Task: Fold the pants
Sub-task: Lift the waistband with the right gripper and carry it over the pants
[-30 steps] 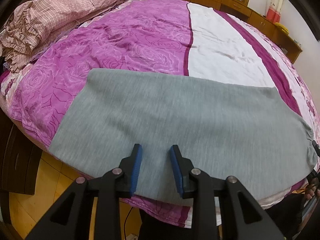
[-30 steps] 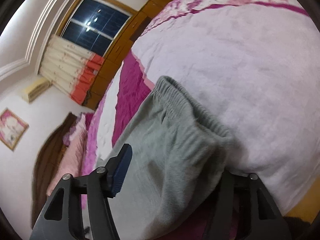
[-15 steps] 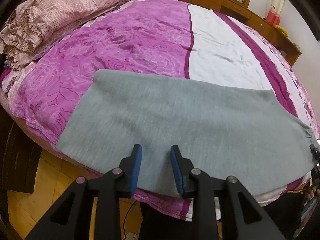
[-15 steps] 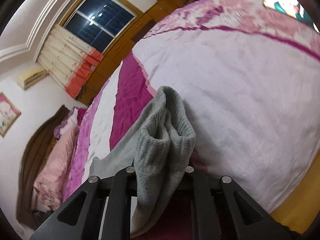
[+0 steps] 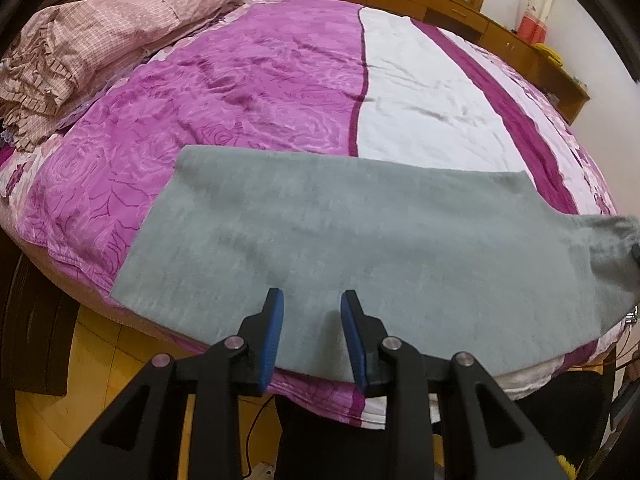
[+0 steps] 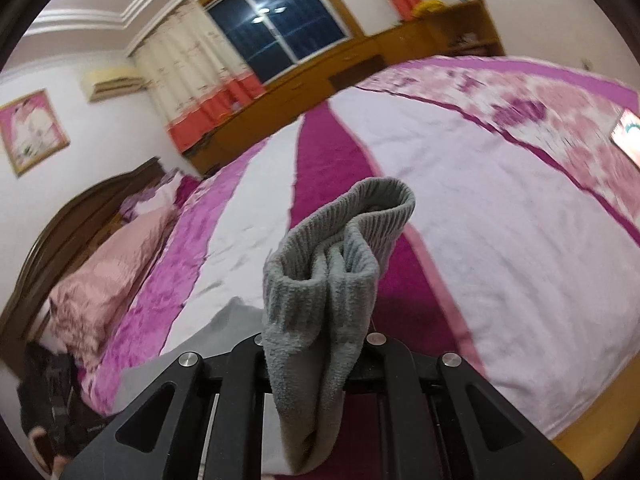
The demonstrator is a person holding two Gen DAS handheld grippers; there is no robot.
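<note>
Grey pants (image 5: 360, 240) are being shown spread flat across the near edge of a bed (image 5: 260, 80) covered in a purple and white quilt, one end lying square at the left, the ribbed cuff end (image 6: 340, 248) being lifted off the bed at the right. The cuff is being pinched by the right gripper (image 6: 316, 344), whose jaws have just been closing and are now being held tight on the bunched knit. The left gripper (image 5: 312, 332) is being held partly open just above the near edge of the cloth, with nothing gripped. The fabric is being judged soft, light and limp: it sags and bunches wherever it is unsupported, and it is not fragile. A firm pinch at a hem or corner, through all layers, is being judged the best hold, since a grip mid-panel would likely gather only the top layer.
</note>
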